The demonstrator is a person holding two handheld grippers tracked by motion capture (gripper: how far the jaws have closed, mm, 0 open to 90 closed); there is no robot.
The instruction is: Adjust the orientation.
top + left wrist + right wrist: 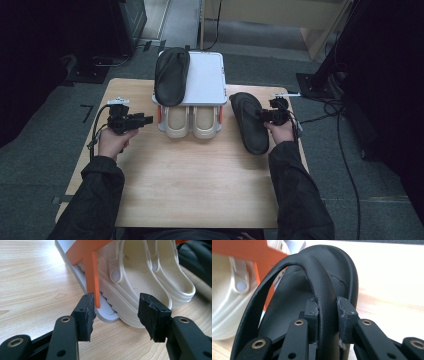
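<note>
A small white shoe rack (210,75) with orange legs (92,277) stands at the table's far middle. One black sandal (171,75) lies on its top shelf. A pair of cream clogs (192,121) sits on the lower shelf (107,313). A second black sandal (248,122) lies on the table right of the rack. My right gripper (263,116) is shut on that sandal's strap (324,300). My left gripper (147,119) is open just left of the rack, its jaws (116,315) facing the nearer clog (132,282) with nothing between them.
The wooden table (195,175) has bare room in front of the rack. Cables (345,150) trail on the grey floor at the right, and dark stands (320,80) sit beyond the table's far corners.
</note>
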